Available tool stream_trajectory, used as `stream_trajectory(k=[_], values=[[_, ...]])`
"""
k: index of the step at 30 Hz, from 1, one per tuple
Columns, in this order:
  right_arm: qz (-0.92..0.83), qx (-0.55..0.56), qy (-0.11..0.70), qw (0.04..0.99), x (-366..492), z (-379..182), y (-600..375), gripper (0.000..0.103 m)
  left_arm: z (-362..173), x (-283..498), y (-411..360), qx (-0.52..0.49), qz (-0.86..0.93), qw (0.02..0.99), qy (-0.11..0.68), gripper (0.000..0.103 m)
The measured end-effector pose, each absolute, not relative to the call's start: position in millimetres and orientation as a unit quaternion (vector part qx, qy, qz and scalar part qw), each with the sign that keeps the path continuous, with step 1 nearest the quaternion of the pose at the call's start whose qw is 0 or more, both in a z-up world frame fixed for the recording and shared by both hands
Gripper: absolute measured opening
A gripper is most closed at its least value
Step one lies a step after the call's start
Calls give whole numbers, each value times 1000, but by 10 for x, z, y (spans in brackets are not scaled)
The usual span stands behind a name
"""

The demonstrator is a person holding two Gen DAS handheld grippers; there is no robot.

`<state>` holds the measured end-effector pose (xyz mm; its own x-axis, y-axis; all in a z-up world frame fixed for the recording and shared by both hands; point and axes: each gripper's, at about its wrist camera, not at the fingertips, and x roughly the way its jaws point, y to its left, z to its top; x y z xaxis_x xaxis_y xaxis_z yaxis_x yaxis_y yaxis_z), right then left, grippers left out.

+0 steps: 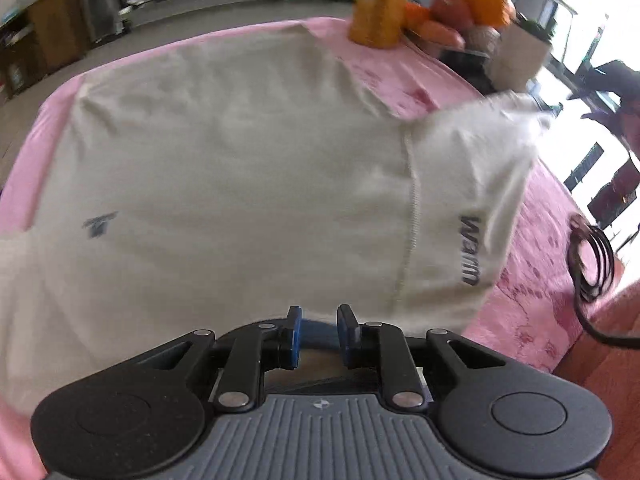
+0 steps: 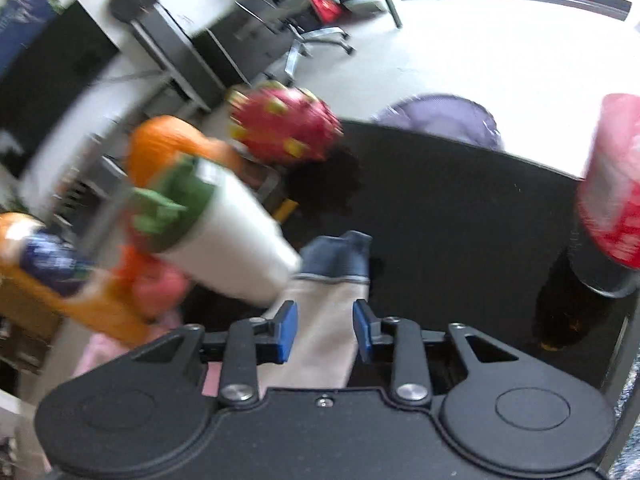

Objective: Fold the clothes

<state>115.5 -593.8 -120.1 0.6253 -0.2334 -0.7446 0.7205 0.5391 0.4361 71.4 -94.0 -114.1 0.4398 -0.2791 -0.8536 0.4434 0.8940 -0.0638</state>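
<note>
While the cream shirt [image 1: 240,184] lies spread over the pink cloth [image 1: 532,280] of the table, one sleeve [image 1: 472,184] is folded in over its right side, seen from the left wrist view. Printed on that sleeve, reading sideways in dark letters: "warm" [image 1: 471,251]. Small dark logo [image 1: 99,224] on the shirt's left part; blurred, not legible.

Left gripper [image 1: 319,326]: jaws narrowly apart, a blue trim edge of the shirt [image 1: 316,330] between the pads. Whether the pads press on it, cannot tell.

Right gripper [image 2: 325,330]: jaws spread, the cream sleeve with its blue cuff [image 2: 338,258] passing between the fingers; pads stand clear of the fabric on both sides as far as the blur allows.

Right wrist view is heavily smeared. Beside the sleeve: white cup with green plant [image 2: 224,240], oranges [image 2: 160,148], red dragon fruit [image 2: 284,128], orange bottle [image 2: 60,280] with a dark blue label, text unreadable. Red-and-pink can [image 2: 616,188] at right edge, white marks on it not legible. Dark mat [image 2: 460,220] beneath.

Left wrist view also shows a coiled black cable [image 1: 592,260] at the table's right edge.
</note>
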Motion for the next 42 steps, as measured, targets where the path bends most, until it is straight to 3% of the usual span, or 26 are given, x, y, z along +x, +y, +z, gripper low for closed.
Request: stream_trajectory(k=[6, 14, 16, 18, 19, 24, 35, 42], values=[[-310, 378, 356, 796, 1415, -1511, -6224, 31, -1285, 682, -1232, 114, -259, 823, 493, 19], [-334, 368, 332, 802, 1615, -1688, -6453, 26, -1306, 656, -1253, 137, -276, 819, 484, 20], [-324, 367, 332, 806, 1633, -1745, -6461, 22, -1312, 661, -1252, 137, -277, 820, 482, 20], [-317, 351, 341, 813, 1667, -1753, -6419, 5, -1316, 663, -1249, 137, -279, 820, 481, 20], [-315, 340, 344, 816, 1678, -1734, -6385, 5, -1317, 662, -1248, 136, -279, 820, 480, 21], [-327, 308, 292, 844, 1442, -1275, -6137, 5, -1291, 675, -1220, 127, -278, 821, 482, 20], [-194, 210, 153, 946, 678, 528, -4583, 5, -755, 446, -761, 76, -255, 863, 430, 19], [-99, 184, 163, 964, 513, 813, -3073, 5, -646, 404, 268, 59, -160, 897, 407, 19]])
